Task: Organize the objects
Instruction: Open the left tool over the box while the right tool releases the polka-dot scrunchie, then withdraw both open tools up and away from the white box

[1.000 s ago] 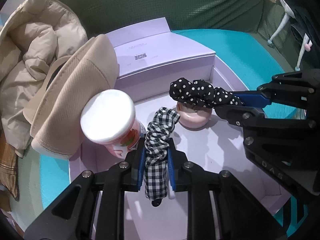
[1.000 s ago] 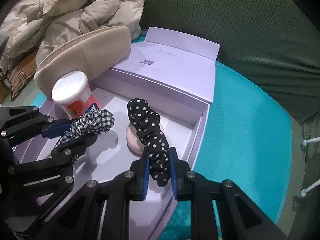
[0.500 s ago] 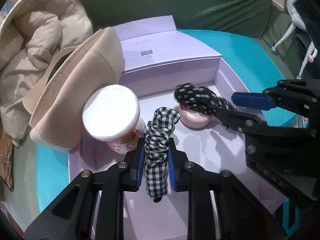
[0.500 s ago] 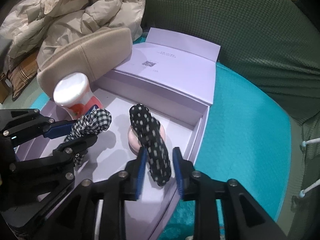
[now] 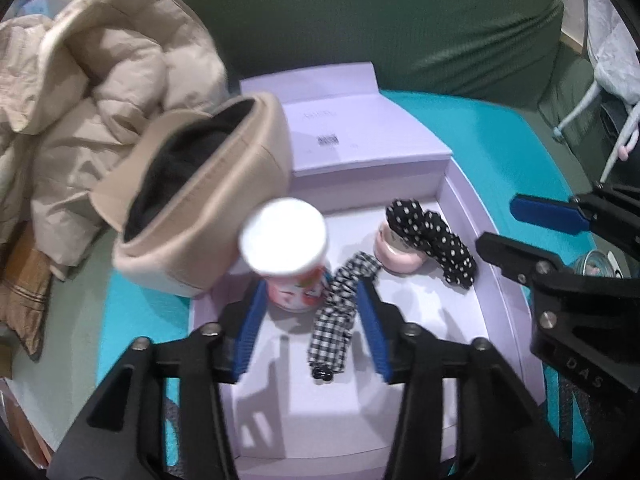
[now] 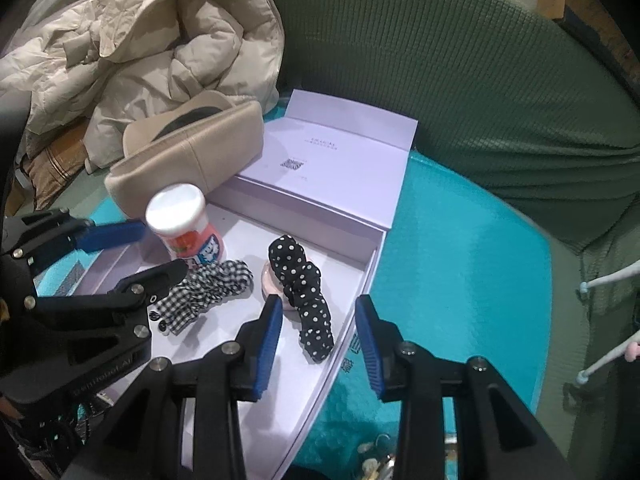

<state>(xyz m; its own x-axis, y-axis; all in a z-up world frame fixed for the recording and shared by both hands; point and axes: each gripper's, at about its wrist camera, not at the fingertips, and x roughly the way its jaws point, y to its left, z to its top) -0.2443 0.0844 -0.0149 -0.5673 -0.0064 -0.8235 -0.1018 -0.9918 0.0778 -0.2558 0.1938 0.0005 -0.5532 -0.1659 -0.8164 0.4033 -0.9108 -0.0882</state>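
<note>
**Over the lilac box: both grippers spread, both scrunchies lying on the box floor**

Above the near end of the box, the left gripper [image 5: 312,328] has its blue-padded fingers spread wide, gripping nothing. The checked scrunchie [image 5: 338,312] lies between them on the floor of the lilac box [image 5: 508,320], closer to the right-hand pad; whether it touches that pad cannot be told. Its far end reaches toward the pink round tin [image 5: 394,254].

The right gripper [image 6: 318,336] is likewise spread apart and empty. The polka-dot scrunchie [image 6: 304,292] lies between and just ahead of its fingers, draped over the pink tin at its far end, its near end resting on the box floor close to the right wall.

Just left of the checked scrunchie stands a white-lidded jar [image 6: 182,228] with a red and blue label, upright inside the box. Behind the jar, a beige cap [image 6: 192,152] leans over the box's left edge and against the raised lid panel [image 6: 332,164], which bears a small printed code.

The box sits on a turquoise cushion [image 6: 460,260]. A cream padded jacket [image 6: 152,56] is heaped to the left, and a green sofa back [image 6: 460,80] rises behind.
</note>
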